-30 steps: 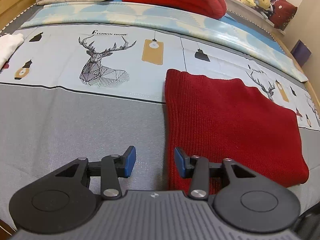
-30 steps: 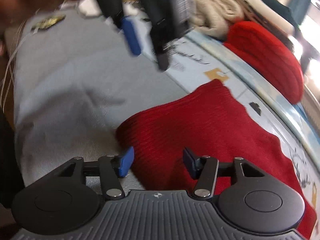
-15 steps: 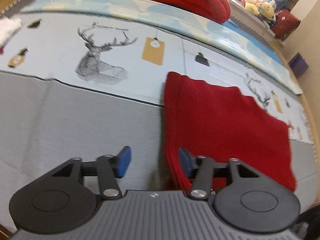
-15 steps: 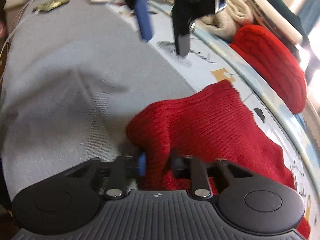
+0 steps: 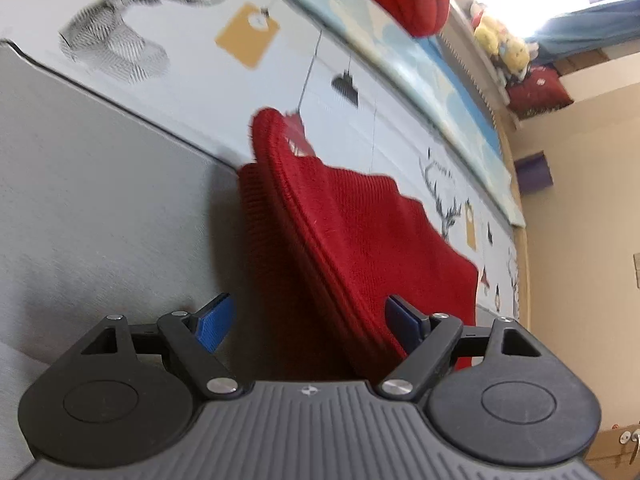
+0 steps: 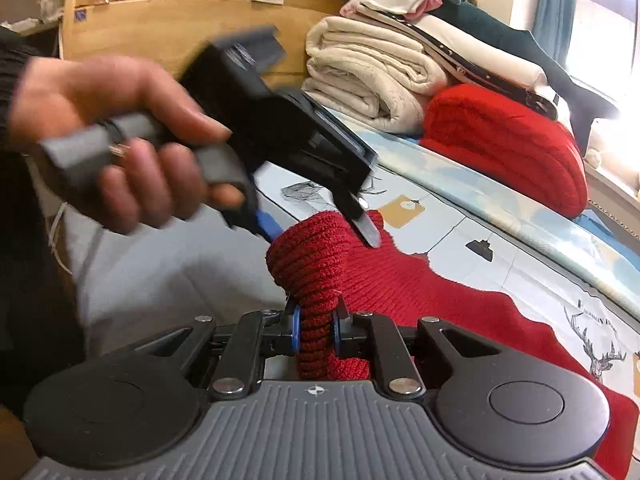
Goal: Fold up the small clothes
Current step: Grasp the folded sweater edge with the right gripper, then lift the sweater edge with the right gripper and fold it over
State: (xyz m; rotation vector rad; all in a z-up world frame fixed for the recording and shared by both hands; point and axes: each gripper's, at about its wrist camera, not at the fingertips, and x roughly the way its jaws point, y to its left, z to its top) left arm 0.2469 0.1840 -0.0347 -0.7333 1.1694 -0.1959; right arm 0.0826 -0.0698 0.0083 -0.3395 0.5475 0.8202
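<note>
A red knit garment (image 5: 360, 232) lies on the bed, and its near-left corner is lifted. My right gripper (image 6: 316, 330) is shut on that corner of the red knit (image 6: 320, 280) and holds it bunched above the bed. My left gripper (image 5: 308, 322) is open, and its jaws straddle the raised edge of the knit without gripping it. In the right wrist view the left gripper (image 6: 320, 224) is held by a hand just above the lifted corner, with one blue pad on each side of the fold.
The bed has a grey sheet (image 5: 100, 200) and a pale deer-print cover (image 5: 240, 80). A stack of folded cream blankets (image 6: 372, 76) and a red knit pile (image 6: 508, 144) lie along the far edge. A wooden headboard (image 6: 160, 28) stands behind, and plush toys (image 5: 500, 44) sit by the window.
My right gripper closed on the garment's near corner and lifted it off the bed. My left gripper opened wider, tilted and moved in around the raised edge.
</note>
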